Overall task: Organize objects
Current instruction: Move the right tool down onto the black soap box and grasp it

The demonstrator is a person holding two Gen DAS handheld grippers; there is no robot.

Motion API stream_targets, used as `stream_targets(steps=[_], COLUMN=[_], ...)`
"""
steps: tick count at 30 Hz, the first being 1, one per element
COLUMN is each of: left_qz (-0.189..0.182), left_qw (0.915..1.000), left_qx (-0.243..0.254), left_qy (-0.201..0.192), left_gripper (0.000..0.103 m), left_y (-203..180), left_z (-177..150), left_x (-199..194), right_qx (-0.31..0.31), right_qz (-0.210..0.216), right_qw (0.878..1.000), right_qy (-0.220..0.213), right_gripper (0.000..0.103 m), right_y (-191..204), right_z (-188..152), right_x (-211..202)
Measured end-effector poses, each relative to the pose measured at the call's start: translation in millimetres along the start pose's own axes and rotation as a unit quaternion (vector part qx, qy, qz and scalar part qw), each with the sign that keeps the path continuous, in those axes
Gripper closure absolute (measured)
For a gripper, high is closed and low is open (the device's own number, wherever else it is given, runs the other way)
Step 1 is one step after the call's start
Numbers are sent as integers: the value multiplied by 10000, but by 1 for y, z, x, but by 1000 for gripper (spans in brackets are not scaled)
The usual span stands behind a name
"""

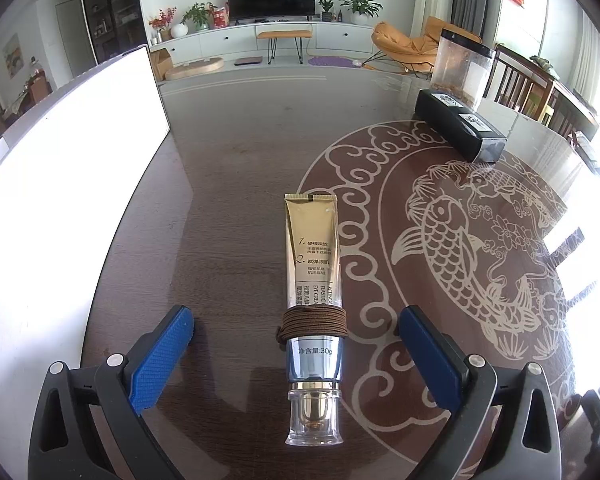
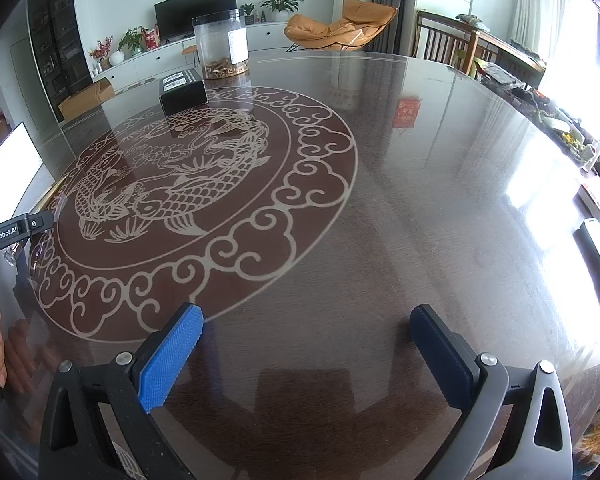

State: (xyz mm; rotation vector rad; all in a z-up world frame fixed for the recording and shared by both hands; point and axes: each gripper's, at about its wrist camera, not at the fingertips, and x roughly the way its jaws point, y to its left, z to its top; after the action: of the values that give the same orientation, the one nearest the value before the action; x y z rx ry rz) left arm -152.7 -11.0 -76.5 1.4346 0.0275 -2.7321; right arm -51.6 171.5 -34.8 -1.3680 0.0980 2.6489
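Early in the organizing job, by the look of it: a gold cream tube (image 1: 314,264) lying flat on the dark glass-topped table (image 1: 236,152), just outside the scrolled border of the carp medallion (image 1: 452,240), crimped end pointing away from the medallion's near rim and toward the room, clear cap (image 1: 314,420) nearest the camera. A brown cord (image 1: 312,324) wound several turns round the tube just above its silver collar. Left gripper (image 1: 296,344) poised low over the cap end, blue pads (image 1: 162,360) spread wide on either side of the tube and touching nothing; right gripper (image 2: 306,344) likewise spread wide over bare glass on the medallion's other side, holding nothing. Across the medallion from the tube, a black box (image 1: 460,126) resting on the scrolled border, and a clear plastic jar (image 1: 462,68) with brownish contents standing just behind it. A bright white panel (image 1: 68,184) on the tube's side, away from the medallion. Step in hand, as a judgement: lining up for a grasp on the tube. Next move likely calling for a short advance, pads centred on the firm silver collar or cord rather than the soft body, then a gentle squeeze; slipping or rolling on the glossy glass the thing to guard against. Destination not evident from these views.
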Motion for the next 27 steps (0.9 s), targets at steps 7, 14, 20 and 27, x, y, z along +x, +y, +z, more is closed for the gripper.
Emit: stream_targets(steps=[7,14,20,27], left_qz=[18,6,-55,-78], left_qw=[10000,10000,10000,9999], left_qx=[-10,-12,47,71], left_qy=[-7,-10,-4,-7], left_gripper=[0,0,0,0], left_y=[-1,0,-3,-5], left_z=[1,2,2,3], left_x=[-1,-1,1,3], right_qx=[-695,-1217,-1578,-1349], right_qz=[484,799,917,1121], right_qw=[9963,9893,9821,9844], right_qy=[130,-46,471,114], right_gripper=[0,0,1,44], right_y=[45,108,151,131], right_z=[71,177,219,188], right_x=[53,109,159,134])
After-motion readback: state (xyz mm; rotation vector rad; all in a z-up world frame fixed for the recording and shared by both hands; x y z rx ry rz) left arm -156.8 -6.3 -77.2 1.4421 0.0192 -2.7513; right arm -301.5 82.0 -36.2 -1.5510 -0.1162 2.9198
